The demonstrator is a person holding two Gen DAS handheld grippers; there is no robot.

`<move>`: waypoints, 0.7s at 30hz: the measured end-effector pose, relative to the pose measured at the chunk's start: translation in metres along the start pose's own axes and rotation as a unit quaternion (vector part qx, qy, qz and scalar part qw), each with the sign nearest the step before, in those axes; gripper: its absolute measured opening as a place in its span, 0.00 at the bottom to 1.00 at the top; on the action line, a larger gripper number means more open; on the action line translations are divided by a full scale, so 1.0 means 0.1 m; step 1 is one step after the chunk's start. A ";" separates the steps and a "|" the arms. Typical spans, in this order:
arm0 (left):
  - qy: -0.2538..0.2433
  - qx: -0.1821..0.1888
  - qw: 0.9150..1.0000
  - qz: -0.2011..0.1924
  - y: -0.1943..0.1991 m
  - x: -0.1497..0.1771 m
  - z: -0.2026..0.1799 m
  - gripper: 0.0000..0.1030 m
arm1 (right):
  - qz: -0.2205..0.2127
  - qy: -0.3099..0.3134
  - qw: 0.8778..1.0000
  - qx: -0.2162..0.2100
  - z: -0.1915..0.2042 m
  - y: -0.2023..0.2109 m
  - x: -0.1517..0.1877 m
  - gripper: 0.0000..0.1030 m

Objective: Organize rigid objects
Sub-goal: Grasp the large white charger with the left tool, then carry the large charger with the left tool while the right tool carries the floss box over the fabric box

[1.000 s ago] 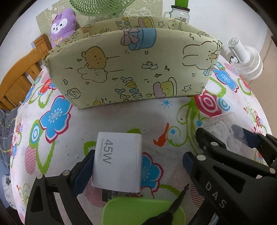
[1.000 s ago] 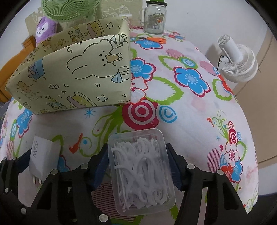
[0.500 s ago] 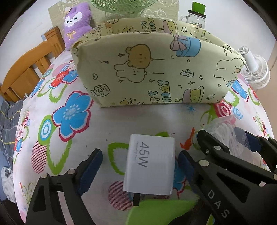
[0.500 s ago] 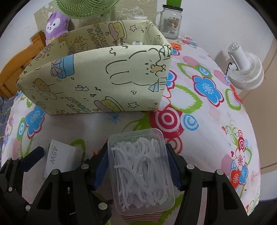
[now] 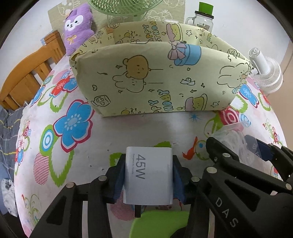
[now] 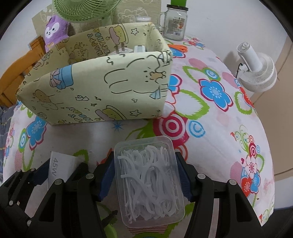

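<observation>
The left tongs point(image 5: 148, 175) had just been closing and were clamped on a white charger point(image 5: 148, 175) marked "45W", their blue pads pressed flat against its two sides. In the left wrist view the charger sat at the lower centre of the frame, just above the flowered cloth of the bench point(image 5: 73, 139), with a metal prong showing at its lower edge. A green object point(image 5: 155, 225) lay under it at the bottom edge.

The right tongs point(image 6: 146, 175) were clamped on a clear box point(image 6: 148, 181) of white floss picks, at the lower centre of the right wrist view. The two tongs stood side by side, close together.

Beyond them, in the middle of both frames, stood an open pale green bin point(image 6: 102, 91) printed with cartoon animals. A white plug point(image 6: 120, 50) showed inside it, near the back wall. At the top of the frame were a green fan point(image 6: 84, 11), a purple plush point(image 6: 55, 29) and a glass jar point(image 6: 175, 22). A white fan point(image 6: 256, 71) stood off the right edge of the bench.
</observation>
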State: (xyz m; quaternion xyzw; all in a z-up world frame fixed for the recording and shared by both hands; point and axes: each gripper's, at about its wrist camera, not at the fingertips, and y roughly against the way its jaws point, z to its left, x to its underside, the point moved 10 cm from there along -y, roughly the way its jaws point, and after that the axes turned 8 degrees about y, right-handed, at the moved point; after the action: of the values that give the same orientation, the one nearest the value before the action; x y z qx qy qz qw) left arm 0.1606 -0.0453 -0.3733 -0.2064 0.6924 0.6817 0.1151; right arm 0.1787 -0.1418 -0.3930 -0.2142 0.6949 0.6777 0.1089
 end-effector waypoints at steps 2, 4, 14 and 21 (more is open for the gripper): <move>-0.001 0.002 1.000 0.000 0.02 0.01 -0.02 0.46 | -0.002 -0.002 1.000 -0.001 -0.01 0.02 0.02 0.63; -0.003 0.001 1.000 0.001 0.05 0.04 -0.05 0.46 | -0.002 -0.004 1.000 -0.004 -0.02 0.04 0.05 0.63; -0.008 -0.004 1.000 -0.005 0.22 0.15 -0.10 0.46 | -0.012 -0.011 1.000 -0.010 -0.03 0.19 0.14 0.63; -0.004 0.002 1.000 -0.006 0.34 0.11 -0.10 0.46 | -0.020 -0.013 1.000 -0.013 -0.04 0.34 0.11 0.63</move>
State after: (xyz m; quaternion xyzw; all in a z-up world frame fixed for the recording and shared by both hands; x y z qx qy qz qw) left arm 0.1365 -0.0571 -0.3470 -0.2077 0.6920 0.6806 0.1218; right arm 0.1543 -0.1476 -0.3668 -0.2204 0.6800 0.6874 0.1288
